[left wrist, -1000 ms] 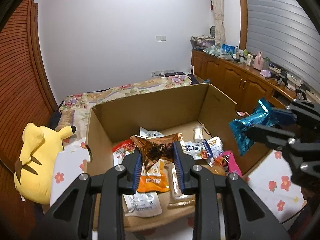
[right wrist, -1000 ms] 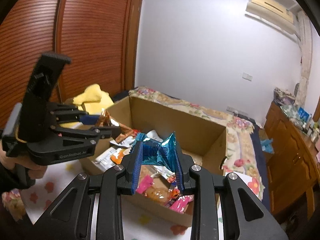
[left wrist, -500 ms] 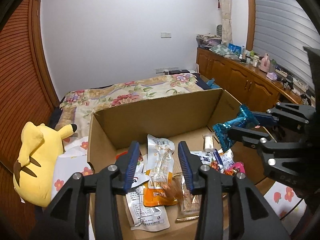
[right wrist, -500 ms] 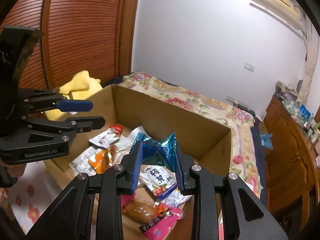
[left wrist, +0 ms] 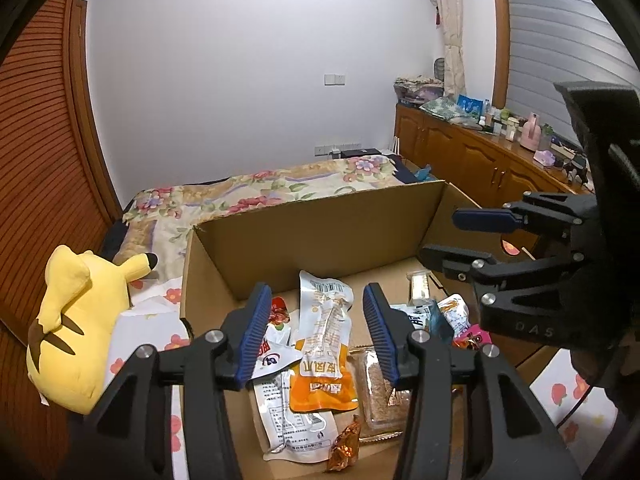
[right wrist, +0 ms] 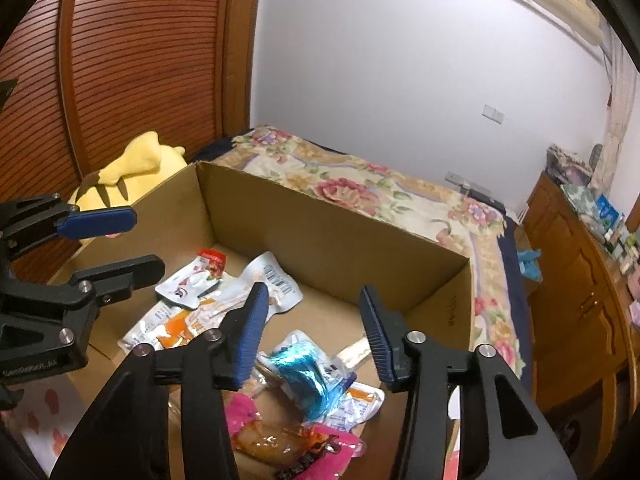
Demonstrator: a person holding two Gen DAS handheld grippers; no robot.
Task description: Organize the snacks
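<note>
An open cardboard box (left wrist: 320, 224) (right wrist: 328, 232) holds several snack packets. My left gripper (left wrist: 318, 326) is open and empty above the box's near left part, over an orange-and-white packet (left wrist: 324, 344). A small brown foil snack (left wrist: 343, 446) lies at the box's near edge. My right gripper (right wrist: 312, 334) is open and empty above the box; it also shows in the left wrist view (left wrist: 472, 240). A blue foil snack (right wrist: 306, 378) lies on the packets below the right gripper. The left gripper shows in the right wrist view (right wrist: 116, 240).
A yellow plush toy (left wrist: 76, 320) sits left of the box on a flowered cloth (left wrist: 172, 336). A bed with a floral cover (left wrist: 260, 192) lies behind the box. Wooden cabinets (left wrist: 472, 156) with clutter line the right wall. A slatted wooden door (right wrist: 120, 72) is at left.
The right gripper opened and the blue foil snack dropped into the box. The left gripper had opened earlier and its brown foil snack now lies in the box.
</note>
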